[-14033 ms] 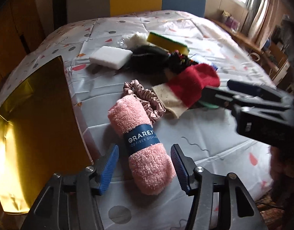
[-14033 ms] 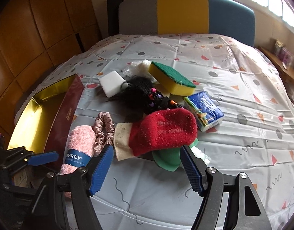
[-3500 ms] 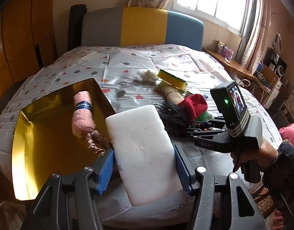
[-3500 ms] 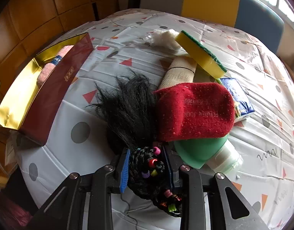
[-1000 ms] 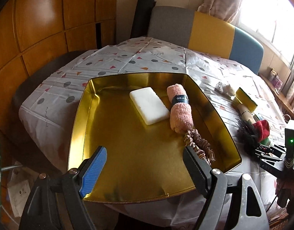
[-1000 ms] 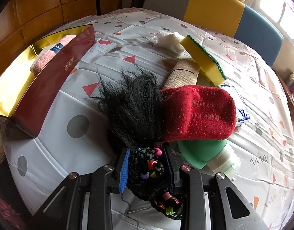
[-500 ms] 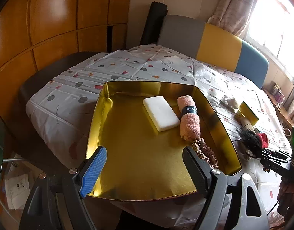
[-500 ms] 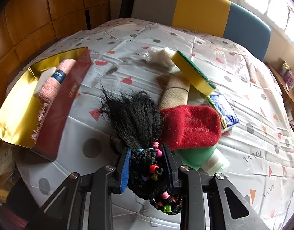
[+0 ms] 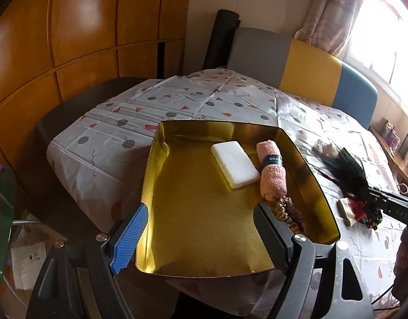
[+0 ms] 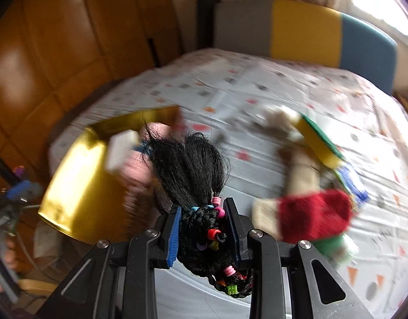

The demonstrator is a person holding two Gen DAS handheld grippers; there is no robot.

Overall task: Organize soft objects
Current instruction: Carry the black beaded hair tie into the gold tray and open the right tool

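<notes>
Right gripper (image 10: 204, 228): jaws clamped on the beaded, braided end of the black hairpiece (image 10: 193, 170). Loose hair fans forward past the fingertips, lifted off the table (image 10: 257, 101). Right view motion-blurred.

Left gripper (image 9: 201, 236): jaws wide apart, holding nothing, poised over the near edge of the gold tray (image 9: 198, 212).

In tray: white sponge (image 9: 234, 163), just beside it the pink towel roll (image 9: 272, 170), scrunchie (image 9: 290, 215) touching the roll's near end.

On table, right of tray: red sock (image 10: 313, 215), yellow-green sponge (image 10: 319, 143).

"GRA" on pink towel roll's dark band (image 9: 273, 159), "DAS" on right hand-held gripper (image 9: 374, 202)
</notes>
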